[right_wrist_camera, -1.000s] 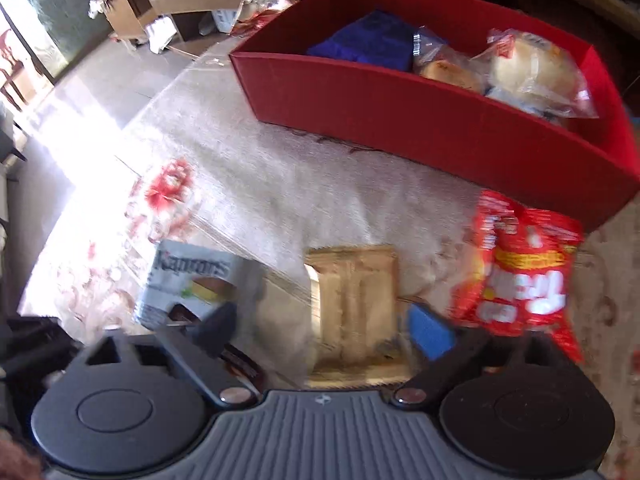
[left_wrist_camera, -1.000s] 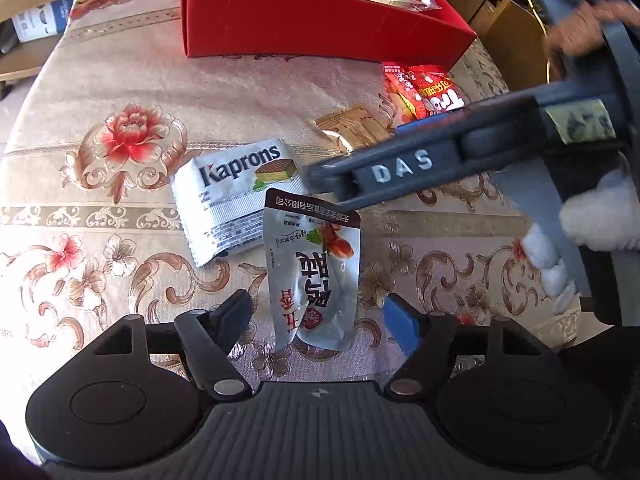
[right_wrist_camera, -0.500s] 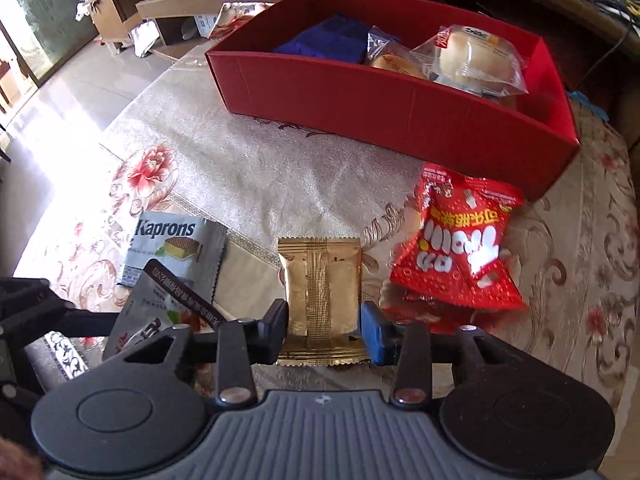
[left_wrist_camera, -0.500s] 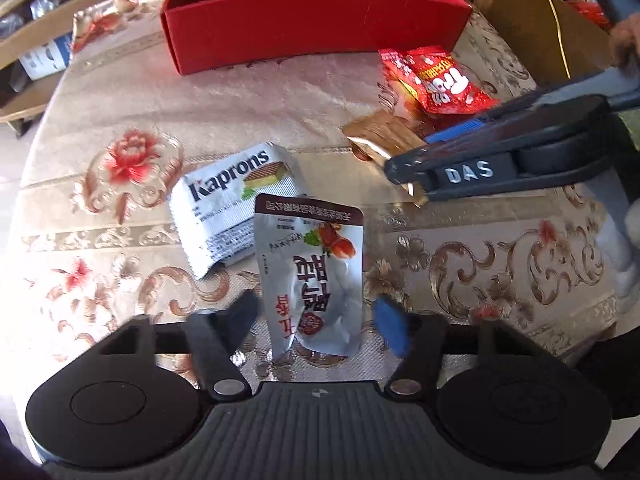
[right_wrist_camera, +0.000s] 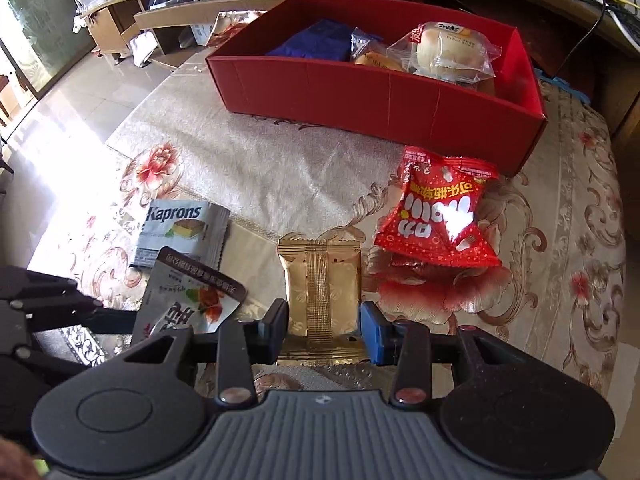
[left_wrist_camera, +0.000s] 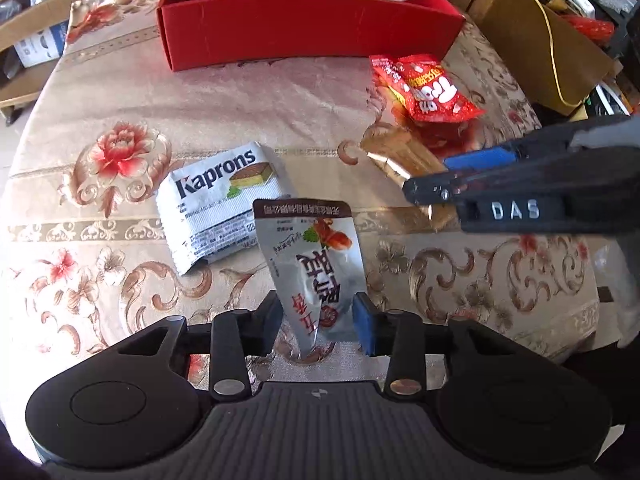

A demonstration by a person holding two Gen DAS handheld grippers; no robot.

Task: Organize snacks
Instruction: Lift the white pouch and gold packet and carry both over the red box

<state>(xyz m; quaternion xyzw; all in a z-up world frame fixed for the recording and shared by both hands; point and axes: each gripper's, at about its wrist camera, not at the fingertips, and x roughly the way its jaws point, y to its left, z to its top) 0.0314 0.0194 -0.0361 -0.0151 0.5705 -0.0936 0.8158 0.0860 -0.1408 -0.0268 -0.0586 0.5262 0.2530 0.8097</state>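
Note:
My left gripper is shut on the lower end of a silver snack pouch, which tilts up off the cloth. My right gripper is shut on the near end of a gold wrapped snack. A white Kaprons packet lies flat left of the pouch. A red snack bag lies right of the gold snack. The red box stands at the far side and holds a blue packet and wrapped buns. The right gripper also shows in the left wrist view.
The table wears a floral beige cloth. Cardboard boxes stand off its right edge. Low wooden shelves and a tiled floor lie to the left behind the table.
Both grippers have closed: the left on the silver pouch, the right on the gold snack. The silver pouch's top has lifted off the cloth.

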